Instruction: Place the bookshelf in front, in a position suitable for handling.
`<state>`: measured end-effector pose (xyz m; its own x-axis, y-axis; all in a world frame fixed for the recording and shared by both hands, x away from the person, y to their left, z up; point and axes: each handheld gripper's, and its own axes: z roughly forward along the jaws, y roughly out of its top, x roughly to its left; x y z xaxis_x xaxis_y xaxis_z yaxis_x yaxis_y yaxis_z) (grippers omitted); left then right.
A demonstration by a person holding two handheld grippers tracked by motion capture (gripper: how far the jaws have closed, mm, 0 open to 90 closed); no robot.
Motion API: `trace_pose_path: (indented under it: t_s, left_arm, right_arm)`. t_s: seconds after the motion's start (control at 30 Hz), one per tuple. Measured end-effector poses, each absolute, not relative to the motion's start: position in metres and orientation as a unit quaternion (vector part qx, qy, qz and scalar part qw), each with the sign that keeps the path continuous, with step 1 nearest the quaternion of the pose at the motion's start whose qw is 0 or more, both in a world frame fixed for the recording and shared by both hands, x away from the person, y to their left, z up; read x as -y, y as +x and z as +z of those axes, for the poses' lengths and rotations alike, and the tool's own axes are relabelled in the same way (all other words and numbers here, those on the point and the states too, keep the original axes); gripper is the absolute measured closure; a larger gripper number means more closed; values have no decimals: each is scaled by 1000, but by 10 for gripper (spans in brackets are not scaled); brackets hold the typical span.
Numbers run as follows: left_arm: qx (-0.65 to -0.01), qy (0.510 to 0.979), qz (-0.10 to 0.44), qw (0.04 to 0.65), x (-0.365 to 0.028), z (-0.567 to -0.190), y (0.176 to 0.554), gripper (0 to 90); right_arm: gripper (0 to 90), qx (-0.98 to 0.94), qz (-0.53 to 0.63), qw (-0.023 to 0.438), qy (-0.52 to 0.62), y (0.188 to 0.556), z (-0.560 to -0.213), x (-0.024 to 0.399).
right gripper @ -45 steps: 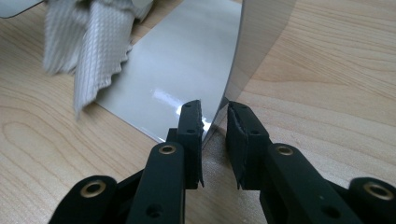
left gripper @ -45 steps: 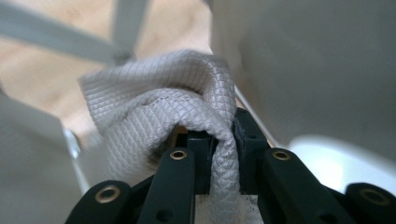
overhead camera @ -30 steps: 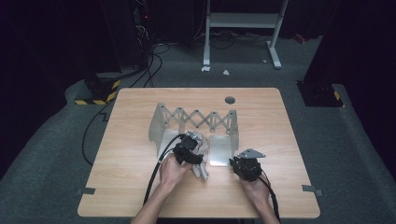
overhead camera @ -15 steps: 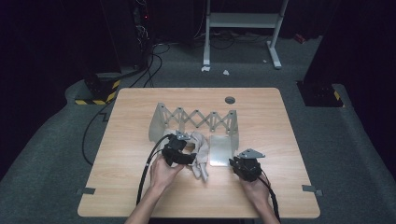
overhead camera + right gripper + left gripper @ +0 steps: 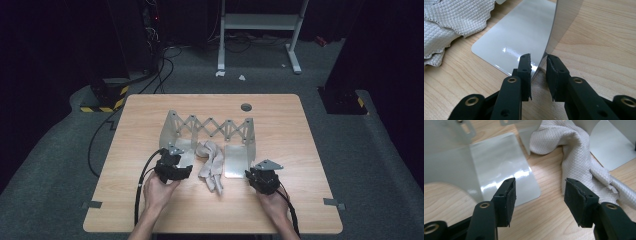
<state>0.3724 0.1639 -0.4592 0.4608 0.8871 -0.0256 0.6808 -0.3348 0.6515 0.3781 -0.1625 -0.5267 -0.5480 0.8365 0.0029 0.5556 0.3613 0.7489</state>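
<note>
A white waffle-weave cloth [image 5: 211,165] lies crumpled on the wooden bench [image 5: 150,115] between the glossy grey metal plates of an accordion rack [image 5: 210,129]. The left gripper [image 5: 537,195] has its fingers wide, empty (just closing slightly); the right gripper [image 5: 538,65] has narrow fingers astride a plate's upright edge.

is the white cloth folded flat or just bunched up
Bunched up. The white cloth lies crumpled in a loose twisted strip on the table, between the rack's two metal plates, with wrinkles and overlapping layers.
</note>
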Motion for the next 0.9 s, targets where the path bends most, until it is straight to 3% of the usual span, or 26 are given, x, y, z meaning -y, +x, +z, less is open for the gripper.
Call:
trace_pose_path:
  t_s: [0.53,0.9]
  left_arm:
    - [-546,757,194,302,-212,-477,349,448]
    - [-576,739,180,299,-225,-491,372,454]
  right_arm:
    - [713,-801,362,194,435,379,-527,163]
    - [693,-800,363,191,438,379,-527,163]
